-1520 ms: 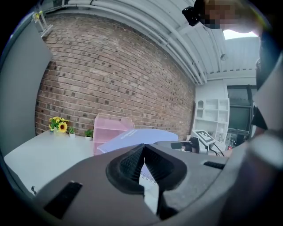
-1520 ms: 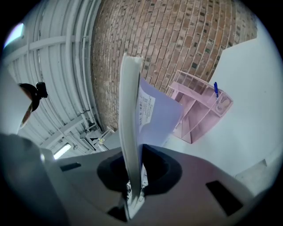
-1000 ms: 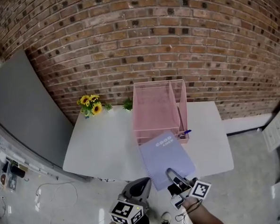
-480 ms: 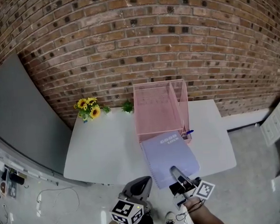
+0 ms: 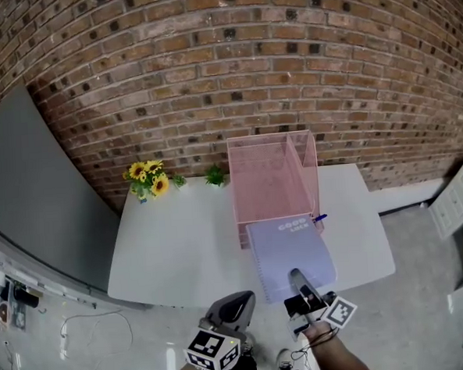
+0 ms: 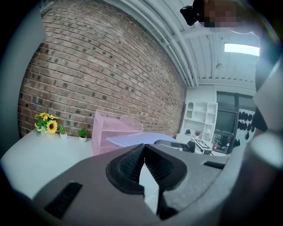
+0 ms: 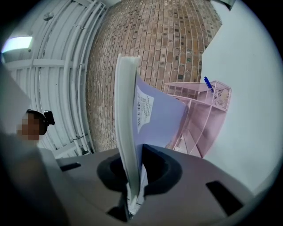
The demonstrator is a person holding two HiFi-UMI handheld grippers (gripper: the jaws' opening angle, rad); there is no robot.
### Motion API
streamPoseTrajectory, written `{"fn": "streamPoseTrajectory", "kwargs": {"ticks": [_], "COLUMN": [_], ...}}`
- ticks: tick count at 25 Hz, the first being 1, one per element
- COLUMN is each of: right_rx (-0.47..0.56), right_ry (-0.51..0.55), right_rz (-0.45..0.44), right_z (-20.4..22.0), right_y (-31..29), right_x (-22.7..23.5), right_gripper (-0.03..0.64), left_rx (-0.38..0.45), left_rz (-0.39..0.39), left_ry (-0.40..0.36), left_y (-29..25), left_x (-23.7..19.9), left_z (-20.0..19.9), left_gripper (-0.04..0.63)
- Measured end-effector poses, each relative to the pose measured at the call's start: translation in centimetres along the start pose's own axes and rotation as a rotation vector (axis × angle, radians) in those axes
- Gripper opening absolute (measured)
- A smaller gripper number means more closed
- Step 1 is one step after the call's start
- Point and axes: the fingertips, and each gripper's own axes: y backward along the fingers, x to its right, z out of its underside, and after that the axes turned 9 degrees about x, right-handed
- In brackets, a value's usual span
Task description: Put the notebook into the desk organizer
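Observation:
My right gripper [image 5: 296, 276] is shut on the near edge of a lavender spiral notebook [image 5: 292, 253]. The notebook is held flat above the table's front, its far edge at the front of the pink mesh desk organizer [image 5: 272, 176]. In the right gripper view the notebook [image 7: 146, 119] stands edge-on between the jaws [image 7: 132, 176], with the organizer [image 7: 199, 114] beyond it. My left gripper [image 5: 237, 303] hangs shut and empty below the table's front edge. Its closed jaws [image 6: 143, 161] point toward the organizer [image 6: 110, 132] and the notebook [image 6: 137, 139].
The white table [image 5: 173, 246] stands against a brick wall. Sunflowers [image 5: 147, 177] and a small green plant [image 5: 214, 175] sit at its back left. A blue pen [image 5: 319, 218] sticks out at the organizer's right front corner. A grey panel [image 5: 37, 200] leans at the left.
The right gripper has carried the notebook forward and a little right, so its far edge now reaches the organizer's front. The left gripper has stayed low and shut.

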Motion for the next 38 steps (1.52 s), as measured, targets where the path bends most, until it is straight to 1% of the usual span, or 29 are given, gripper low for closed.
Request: {"fn": "streamPoseTrajectory", "kwargs": {"ticks": [4, 15, 21, 28, 33, 35, 38], "right_rx": [0.007, 0.0, 0.0, -0.009, -0.009, -0.011, -0.012], "right_ry": [0.03, 0.091, 0.118, 0.156, 0.154, 0.154, 0.154], "right_rz": [0.019, 0.117, 0.174, 0.219, 0.24, 0.261, 0.328], "right_z": [0.6, 1.8, 1.8, 1.4, 1.2, 1.1, 1.0], "right_y": [-1.0, -3.8, -5.2, -7.0, -8.3, -8.6, -8.5], "right_x": [1.1, 4.1, 5.6, 6.9, 7.7, 8.3, 9.3], "right_gripper": [0.036, 0.034, 0.034, 0.034, 0.034, 0.034, 0.035], "left_rx": [-0.009, -0.029, -0.035, -0.039, -0.049, -0.057, -0.073], "left_rz": [0.008, 0.04, 0.063, 0.092, 0.106, 0.11, 0.117], "left_ry": [-0.001, 0.011, 0.026, 0.038, 0.043, 0.043, 0.042], "left_y": [0.4, -0.1, -1.0, -2.3, -3.0, -3.2, -3.7], "left_x": [-1.2, -4.0, -4.9, -5.5, -5.8, -6.0, -6.2], "left_z": [0.0, 0.2, 0.6, 0.8, 1.0, 1.4, 2.1], "left_gripper": [0.006, 0.006, 0.006, 0.006, 0.006, 0.006, 0.006]}}
